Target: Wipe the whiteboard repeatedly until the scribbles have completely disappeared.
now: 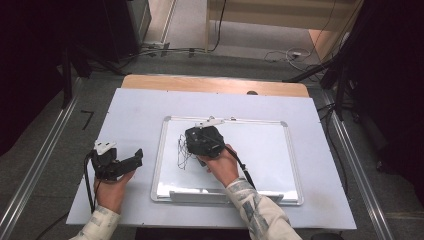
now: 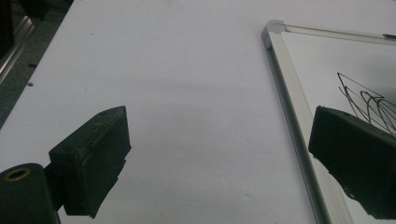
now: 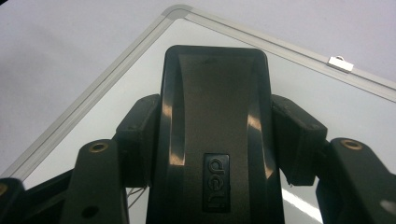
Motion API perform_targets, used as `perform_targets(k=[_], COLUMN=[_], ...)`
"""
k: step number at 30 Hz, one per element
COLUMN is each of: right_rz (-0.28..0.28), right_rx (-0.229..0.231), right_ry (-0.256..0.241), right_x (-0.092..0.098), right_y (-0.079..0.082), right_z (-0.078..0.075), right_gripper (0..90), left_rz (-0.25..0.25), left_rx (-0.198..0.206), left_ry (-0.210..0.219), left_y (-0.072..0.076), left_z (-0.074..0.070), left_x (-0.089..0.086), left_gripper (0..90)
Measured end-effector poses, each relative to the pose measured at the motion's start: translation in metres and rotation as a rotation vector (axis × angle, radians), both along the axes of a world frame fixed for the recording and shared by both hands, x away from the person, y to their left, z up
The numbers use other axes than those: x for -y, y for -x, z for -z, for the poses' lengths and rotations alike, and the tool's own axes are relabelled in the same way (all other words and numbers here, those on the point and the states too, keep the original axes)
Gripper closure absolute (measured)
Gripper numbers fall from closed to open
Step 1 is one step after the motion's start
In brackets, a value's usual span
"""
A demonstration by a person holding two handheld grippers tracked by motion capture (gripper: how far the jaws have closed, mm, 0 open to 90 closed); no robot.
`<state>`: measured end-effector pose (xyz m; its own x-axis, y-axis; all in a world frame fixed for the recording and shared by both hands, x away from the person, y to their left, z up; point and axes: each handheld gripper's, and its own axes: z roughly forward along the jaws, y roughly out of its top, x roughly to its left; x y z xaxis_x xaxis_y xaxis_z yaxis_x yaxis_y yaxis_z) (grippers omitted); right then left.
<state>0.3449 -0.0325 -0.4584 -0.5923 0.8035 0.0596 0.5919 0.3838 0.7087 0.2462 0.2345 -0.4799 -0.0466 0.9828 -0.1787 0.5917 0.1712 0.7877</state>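
Note:
A white whiteboard [image 1: 265, 150] with a silver frame lies flat on the table. Black scribbled lines [image 1: 182, 152] mark its left part. My right gripper [image 1: 202, 140] is over the board's upper left area, just right of the scribble. In the right gripper view it [image 3: 215, 107] is shut on a black eraser [image 3: 215, 140] marked "deli", which points at the board's corner [image 3: 177, 11]. My left gripper [image 1: 127, 160] rests on the table left of the board. Its jaws stand wide apart [image 2: 219, 121] with nothing between them; the scribble [image 2: 364, 100] shows beyond.
A white sheet [image 1: 135, 115] covers the table, with a wooden strip [image 1: 215, 84] along the far edge. A tray [image 1: 200, 196] runs along the board's near edge. Metal rails [image 1: 40, 165] flank the table, and cables [image 1: 290, 54] lie on the floor behind.

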Motion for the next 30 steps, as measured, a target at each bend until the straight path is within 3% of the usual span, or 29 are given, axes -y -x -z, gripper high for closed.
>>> perform_targets(k=[30], right_rz=[0.018], right_rx=[-0.059], right_ry=[0.047], right_x=[-0.014], right_y=[-0.028], right_z=[0.022], right_gripper=[37.5], left_rz=[-0.003], left_rx=[-0.002], left_ry=[0.0], left_y=[0.0], left_z=[0.0], left_x=[-0.001], left_gripper=[5.8])
